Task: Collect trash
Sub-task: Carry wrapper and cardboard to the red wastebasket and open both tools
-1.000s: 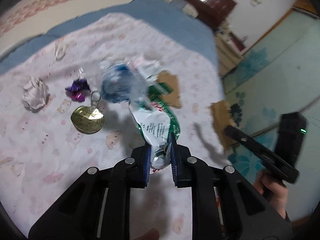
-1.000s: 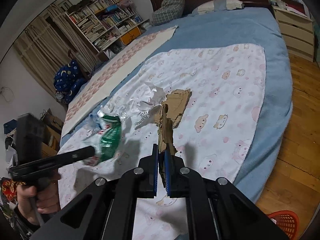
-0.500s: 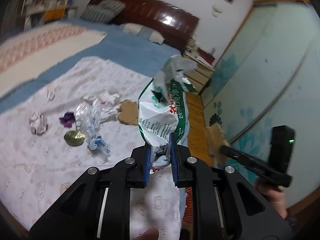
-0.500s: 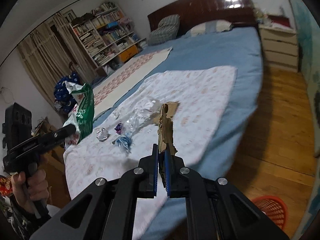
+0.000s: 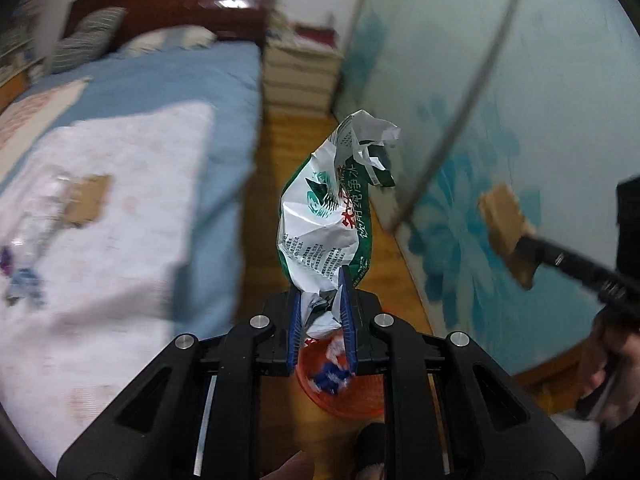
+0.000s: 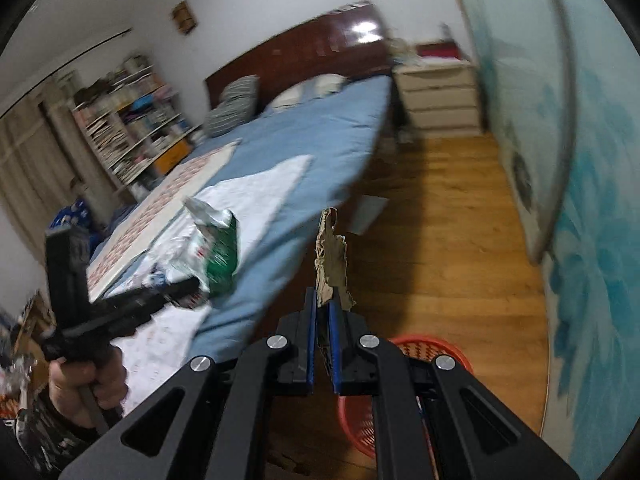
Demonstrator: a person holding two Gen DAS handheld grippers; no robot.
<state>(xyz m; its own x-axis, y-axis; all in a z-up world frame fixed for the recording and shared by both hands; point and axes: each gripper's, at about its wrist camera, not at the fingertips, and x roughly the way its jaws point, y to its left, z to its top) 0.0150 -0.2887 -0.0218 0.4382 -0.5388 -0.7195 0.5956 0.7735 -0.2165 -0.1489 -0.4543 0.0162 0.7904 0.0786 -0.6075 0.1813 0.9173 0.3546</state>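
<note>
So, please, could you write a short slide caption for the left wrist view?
Left gripper holds a crumpled green-and-white wrapper above the orange basket on the wooden floor.

We note: wooden floor (image 6: 448, 240); blue-covered bed (image 6: 320, 128), dark headboard (image 6: 320, 36); white drawer chest (image 6: 440, 92); bookshelf (image 6: 132, 120); floral teal wall panel (image 6: 592, 200).

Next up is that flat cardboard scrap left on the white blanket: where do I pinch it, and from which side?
Pinch the cardboard scrap at its edge facing the wooden floor, coming in low from the bedside. It seems to lie flat, so only an edge offers purchase, and the plastic litter crowds its other side. Blur hides whether any corner lifts.
</note>
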